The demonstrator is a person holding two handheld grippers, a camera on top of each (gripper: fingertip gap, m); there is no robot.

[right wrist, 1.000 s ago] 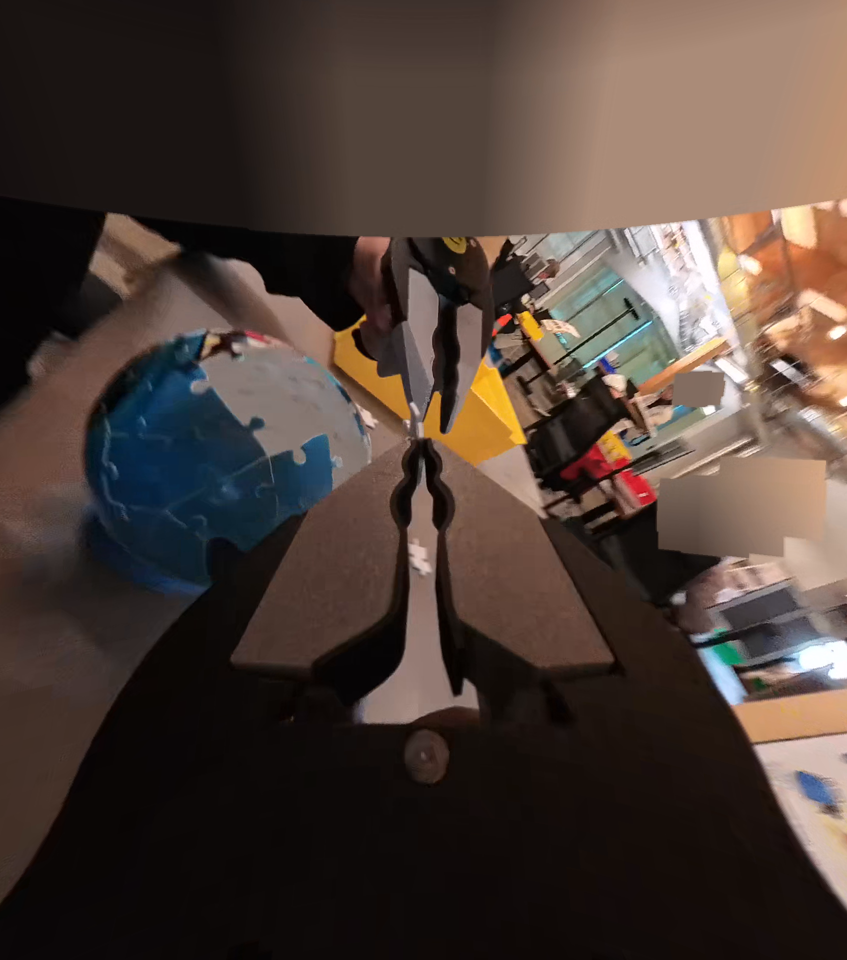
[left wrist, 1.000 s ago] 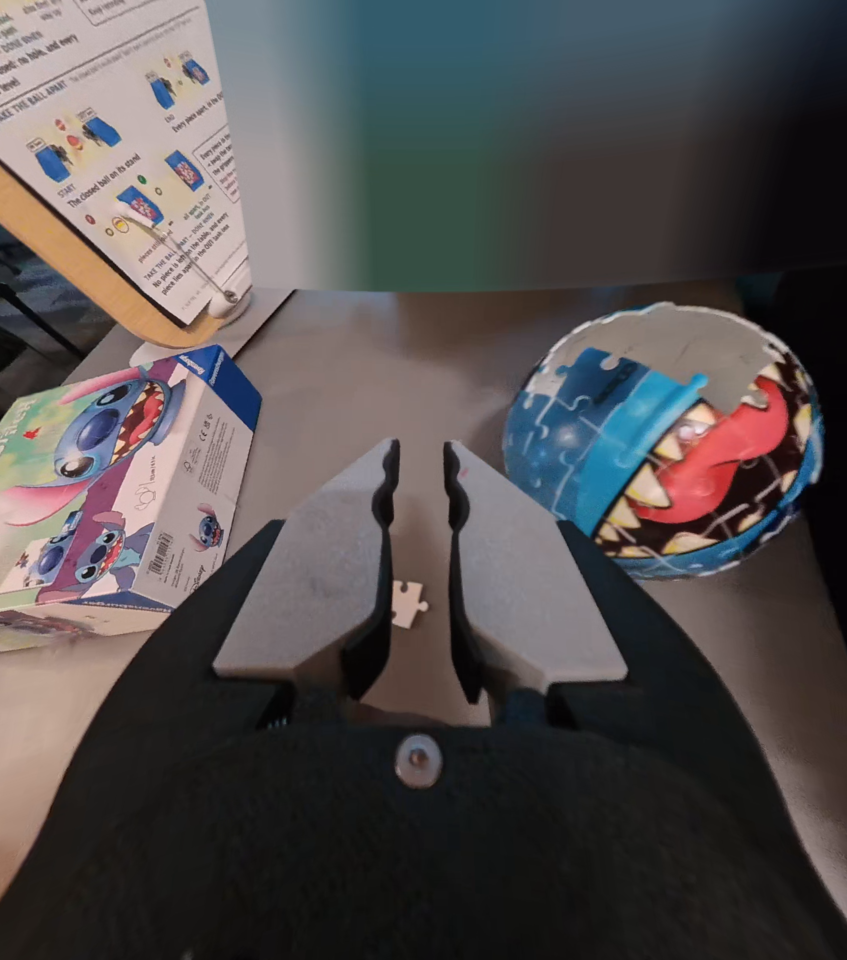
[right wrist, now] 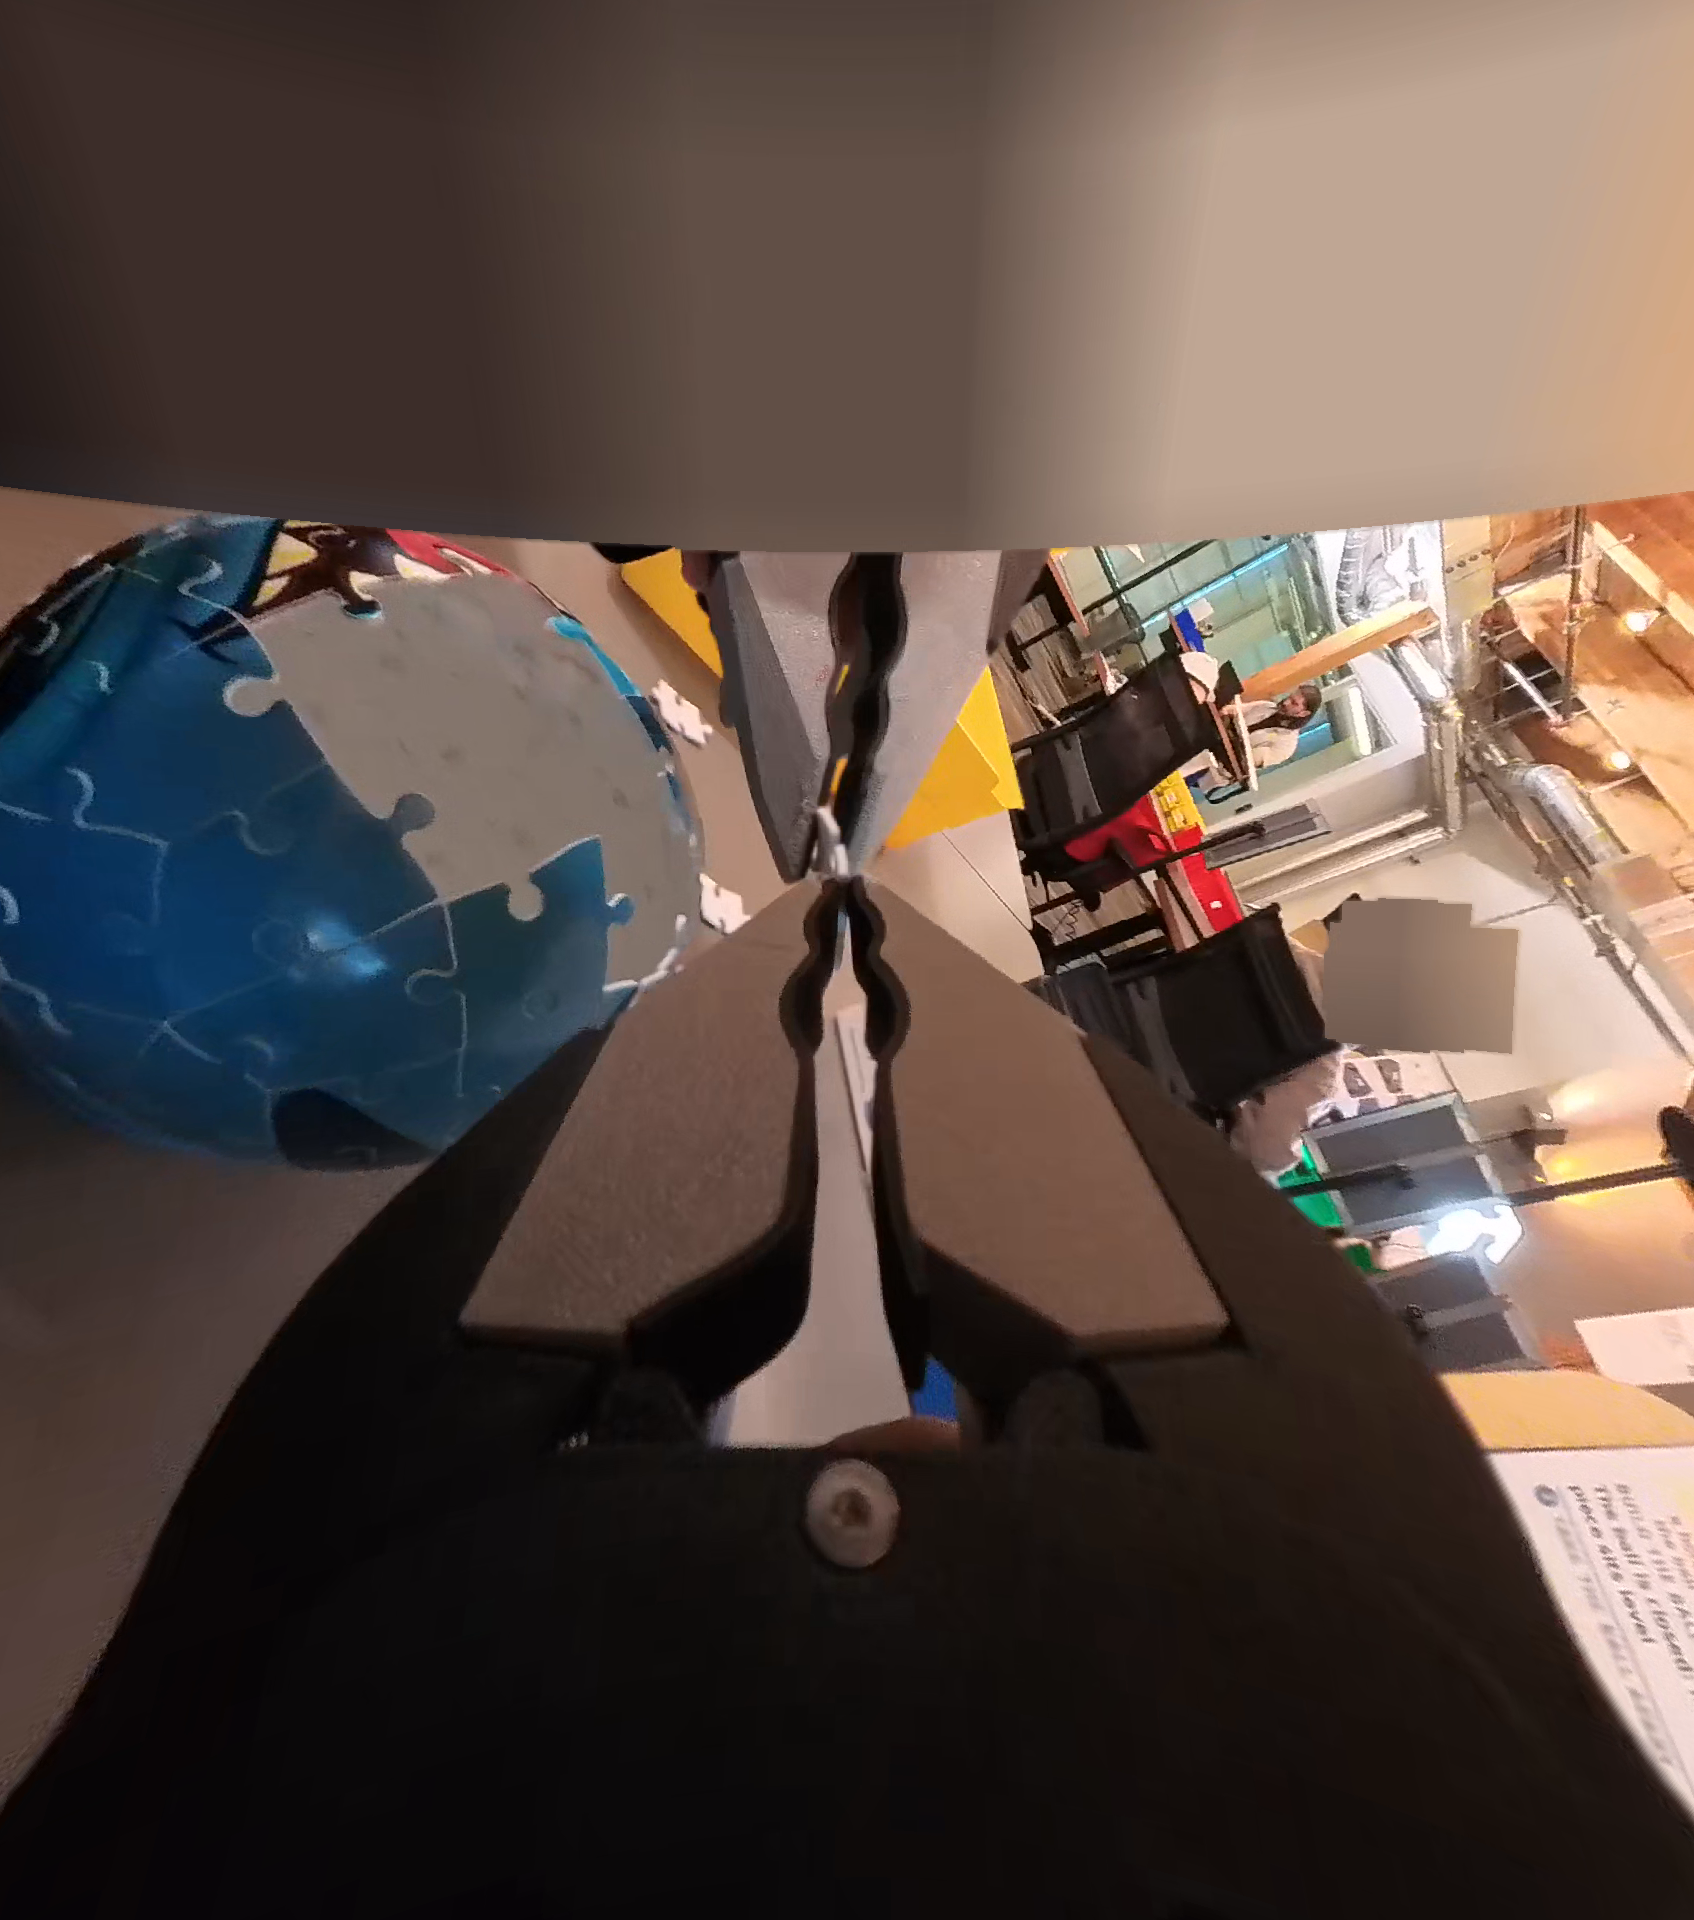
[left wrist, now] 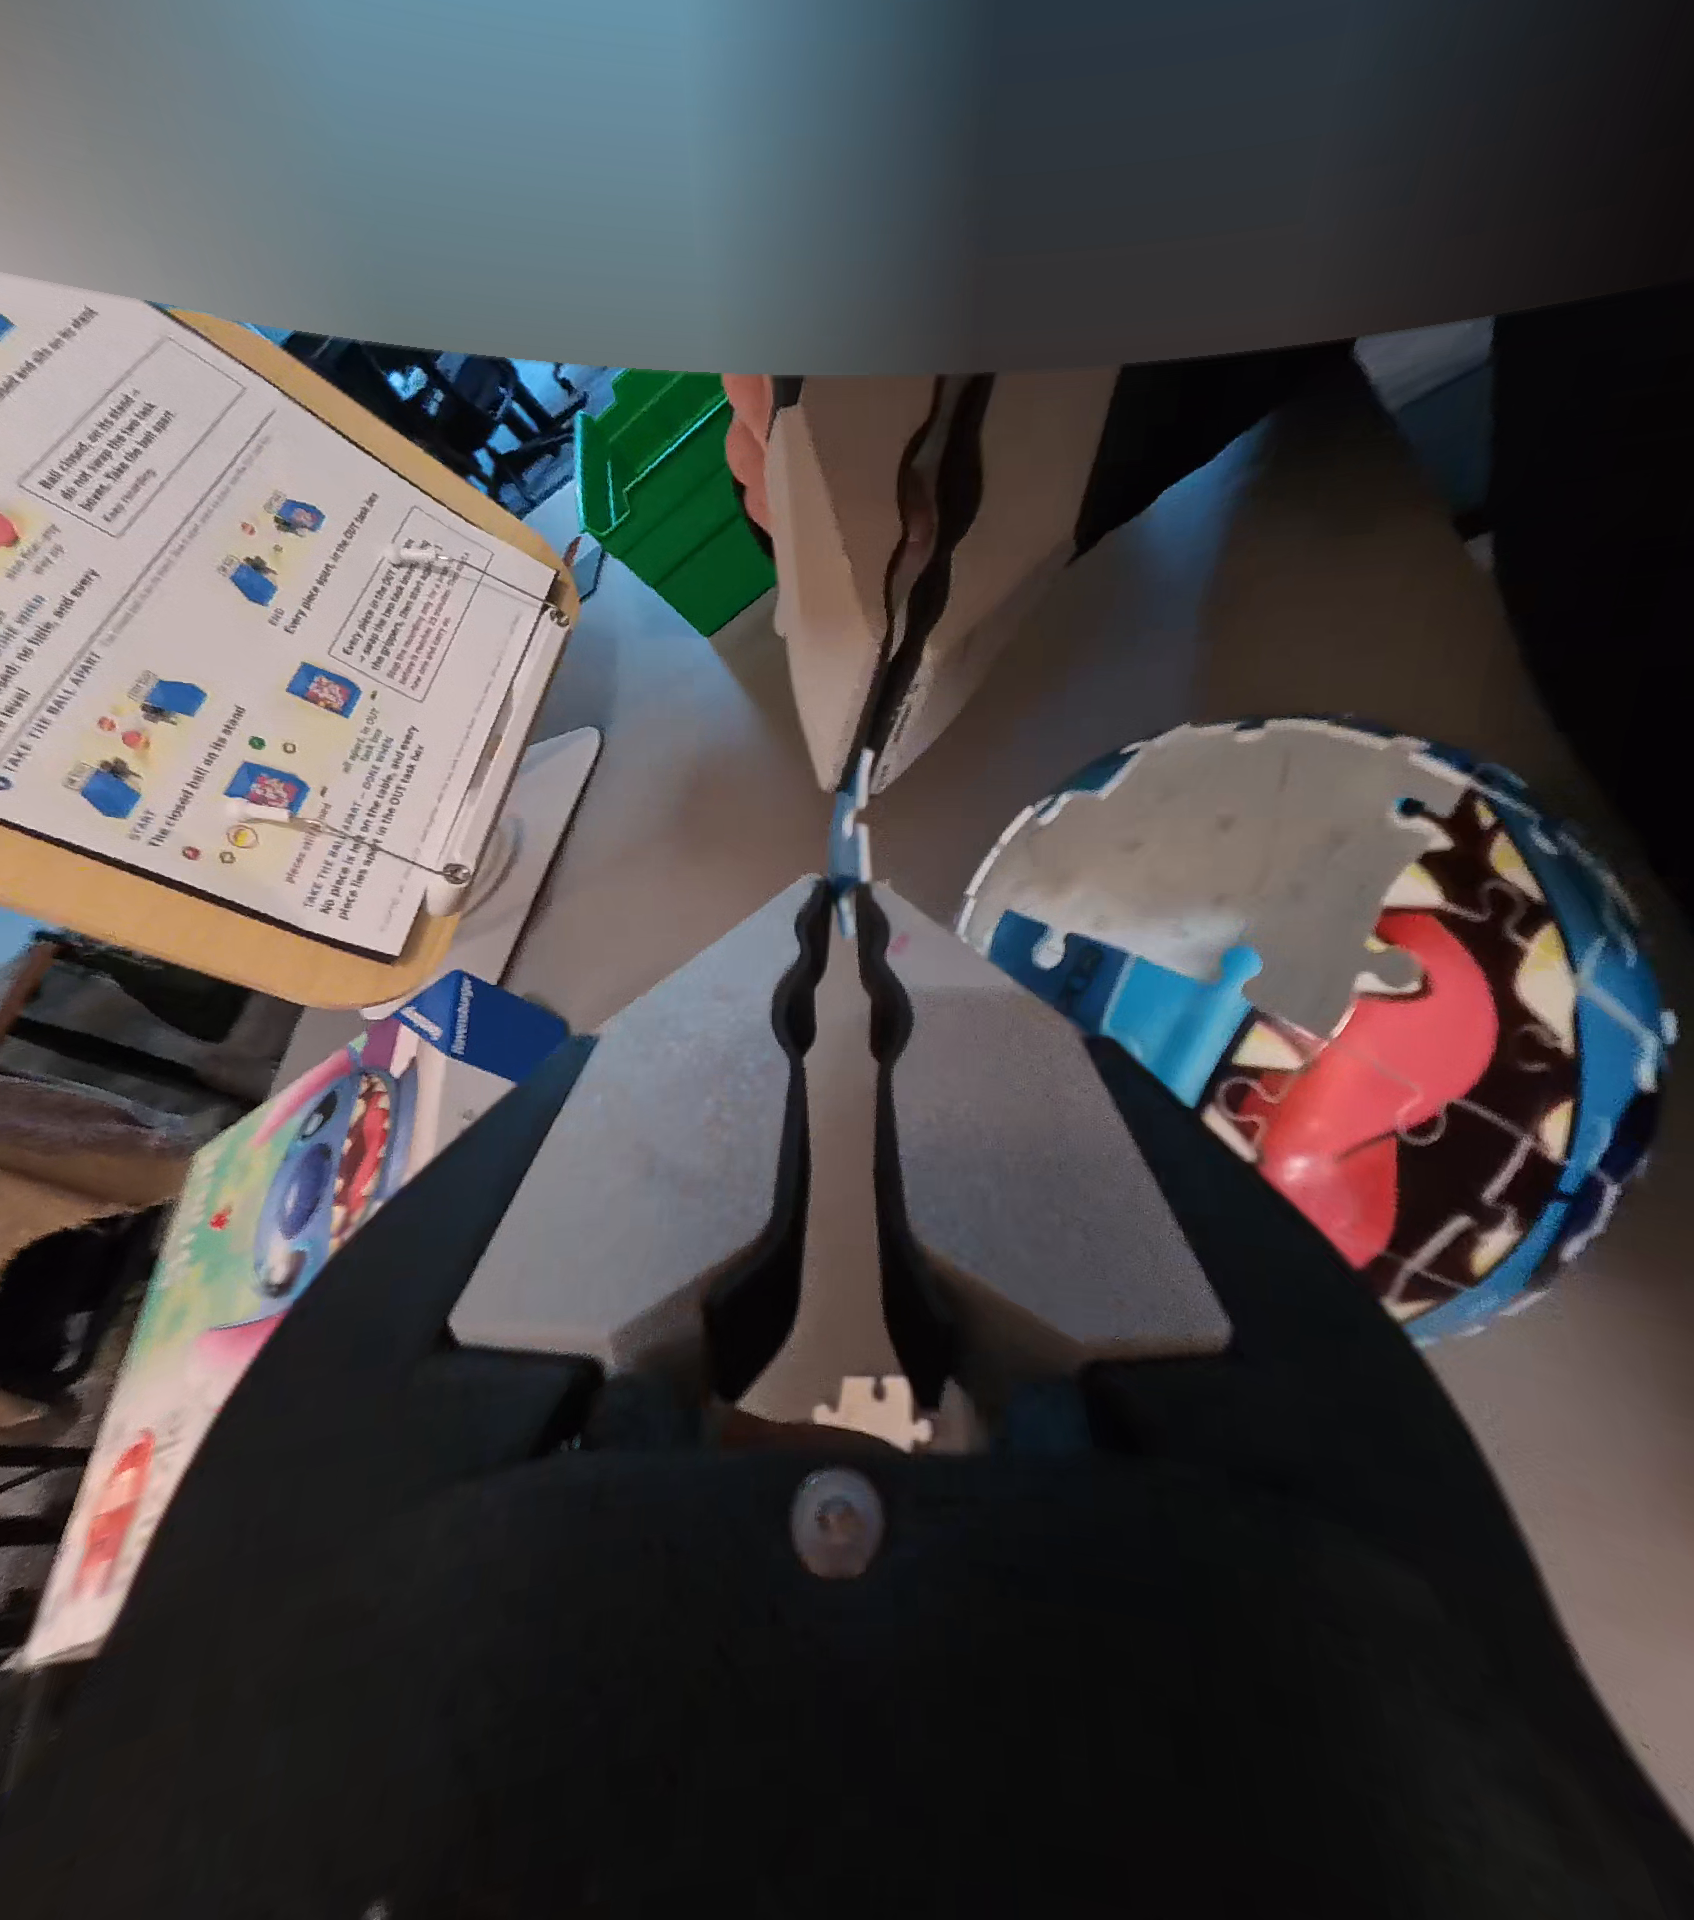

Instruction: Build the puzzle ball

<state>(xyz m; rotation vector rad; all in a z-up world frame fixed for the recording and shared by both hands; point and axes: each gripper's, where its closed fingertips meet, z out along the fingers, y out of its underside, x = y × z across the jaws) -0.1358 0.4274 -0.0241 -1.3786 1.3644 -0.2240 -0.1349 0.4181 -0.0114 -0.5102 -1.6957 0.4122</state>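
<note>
Grey tabletop below, left gripper and right gripper both pinch one small blue puzzle piece tip-to-tip; the half-built blue puzzle ball lies rightward.

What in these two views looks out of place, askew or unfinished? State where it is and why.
The puzzle ball has a large gap in its shell showing its pale inside. One loose piece lies on the table. Both grippers, left and right, pinch one small piece edge-on in mid-air.
</note>
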